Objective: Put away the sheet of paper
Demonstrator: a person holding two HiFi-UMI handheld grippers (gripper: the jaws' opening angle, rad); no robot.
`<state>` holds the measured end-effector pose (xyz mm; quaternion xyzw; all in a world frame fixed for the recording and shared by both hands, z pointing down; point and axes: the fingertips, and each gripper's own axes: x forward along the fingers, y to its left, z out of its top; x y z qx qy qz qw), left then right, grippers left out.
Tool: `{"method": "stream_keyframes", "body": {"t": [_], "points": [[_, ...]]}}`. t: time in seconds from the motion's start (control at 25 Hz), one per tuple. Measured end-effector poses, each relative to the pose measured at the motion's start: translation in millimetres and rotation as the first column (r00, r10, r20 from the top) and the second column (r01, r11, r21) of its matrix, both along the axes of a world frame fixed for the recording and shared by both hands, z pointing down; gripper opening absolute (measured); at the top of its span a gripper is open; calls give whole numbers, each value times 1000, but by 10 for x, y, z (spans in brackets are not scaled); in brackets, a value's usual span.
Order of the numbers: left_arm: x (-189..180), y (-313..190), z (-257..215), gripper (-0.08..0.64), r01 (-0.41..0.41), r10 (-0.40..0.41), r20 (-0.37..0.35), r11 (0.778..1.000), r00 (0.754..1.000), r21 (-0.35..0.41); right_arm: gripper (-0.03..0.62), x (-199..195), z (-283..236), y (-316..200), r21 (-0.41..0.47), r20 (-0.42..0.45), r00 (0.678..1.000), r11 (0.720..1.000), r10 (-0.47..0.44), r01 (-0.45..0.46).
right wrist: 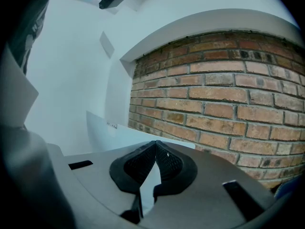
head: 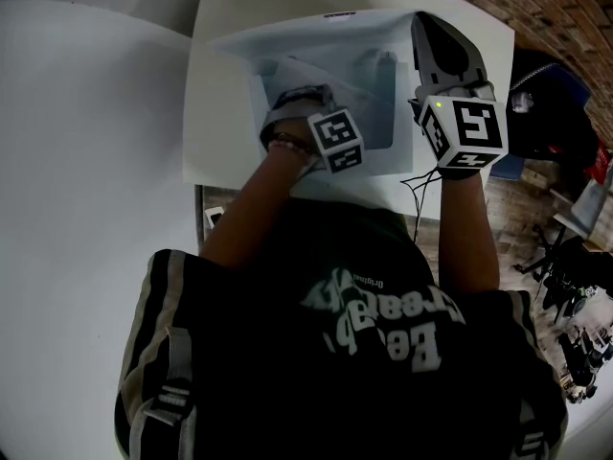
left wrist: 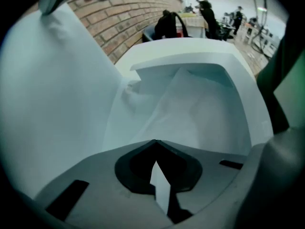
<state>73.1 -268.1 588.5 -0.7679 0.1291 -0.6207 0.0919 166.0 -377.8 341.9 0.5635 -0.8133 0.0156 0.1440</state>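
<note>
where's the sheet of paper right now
Head view, top centre: the sheet of paper sits crumpled inside the open translucent folder, pinched by the left gripper, beside the right gripper.

sheet of paper (head: 299,73) | white, rumpled | partly inside translucent folder (head: 330,29)

The left tool (left wrist: 155,147) is held with its jaws pressed together, and a thin white sheet (left wrist: 160,191) is pinched between the pads. The right tool (right wrist: 155,148) is likewise closed, with a thin pale sheet (right wrist: 147,187) caught between its ribbed pads. In the head view both arms are stretched forward from the torso. The bare left forearm (head: 251,204) is angled inward, while the right forearm (head: 466,233) is kept nearly straight. The two tools are held near each other, the right one reaching further ahead, and both marker cubes are turned upward.
</note>
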Motion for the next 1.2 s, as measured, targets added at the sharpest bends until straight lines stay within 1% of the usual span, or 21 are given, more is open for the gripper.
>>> {"method": "stream_keyframes", "body": {"t": [0.04, 0.12, 0.16, 0.24, 0.28, 0.32, 0.36, 0.44, 0.52, 0.56, 0.6, 0.64, 0.72, 0.8, 0.88, 0.96, 1.04, 1.08, 1.12, 1.16, 1.2], "points": [[31, -30, -24, 0, -62, 62, -11, 998, 998, 27, -5, 2, -5, 2, 2, 0, 1000, 1000, -1, 1], [73, -45, -34, 0, -185, 187, -20, 981, 982, 53, -5, 4, -11, 13, 3, 0, 1000, 1000, -4, 4], [86, -32, -23, 0, -248, 250, -22, 967, 968, 56, -5, 5, -11, 18, 3, 0, 1000, 1000, -5, 5], [96, 27, 12, 2, -372, 373, -28, 927, 927, 51, -5, 7, -5, 24, 2, 0, 1000, 1000, -8, 8], [94, 74, 37, 34, -424, 425, -33, 905, 905, 37, -5, 8, 0, 26, 3, 0, 1000, 1000, -9, 9], [87, 128, 65, 113, -464, 464, -41, 886, 885, 13, -5, 6, 4, 28, 2, -1, 1000, 1000, -11, 11], [81, 179, 86, 141, -495, 494, -52, 869, 868, -10, -5, 3, 7, 29, 2, -1, 1000, 1000, -11, 11], [84, 248, 99, 141, -538, 535, -80, 842, 841, -36, -5, -10, 7, 29, -3, 1, 1000, 1000, -13, 13], [85, 280, 100, 140, -561, 554, -97, 826, 827, -60, -5, -10, 9, 22, -8, 2, 1000, 1000, -13, 13], [84, 287, 106, 133, -560, 552, -101, 825, 828, -77, -5, -5, 9, 14, -7, 3, 1000, 1000, -12, 12], [83, 290, 113, 121, -548, 539, -105, 831, 836, -96, -5, 3, 8, 6, -4, 3, 1000, 1000, -11, 11], [85, 286, 121, 109, -524, 513, -113, 844, 851, -115, -5, 9, 8, -2, -1, 4, 1000, 1000, -9, 9], [90, 258, 129, 94, -446, 426, -147, 883, 893, -147, -5, 5, 9, -11, 0, 7, 1000, 1000, -5, 5], [86, 208, 133, 92, -349, 318, -182, 920, 930, -178, -5, -10, 10, -23, -1, 8, 1000, 1000, -6, 6], [74, 150, 137, 104, -242, 200, -198, 946, 960, -218, -5, -8, 8, -40, 0, 8, 1000, 1000, -4, 4], [60, 93, 143, 119, -124, 70, -208, 957, 976, -262, -5, -6, 4, -55, 2, 10, 1000, 1000, -1, 1], [35, 41, 148, 150, -16, -52, -218, 953, 974, -302, -5, -5, 4, -63, 3, 12, 1000, 1000, 1, -1], [23, 23, 145, 159, 14, -87, -223, 951, 971, -310, -5, -5, 5, -65, 3, 13, 1000, 1000, 2, -2], [16, 11, 136, 158, 18, -90, -224, 953, 970, -303, -5, -7, 5, -66, 2, 12, 1000, 1000, 2, -2], [12, 9, 118, 166, -5, -59, -221, 960, 973, -281, -5, -9, 6, -68, 2, 11, 1000, 1000, 2, -2], [10, 23, 90, 169, -55, -1, -214, 966, 977, -252, -5, -10, 7, -69, 2, 9, 1000, 1000, 1, -1]]}}
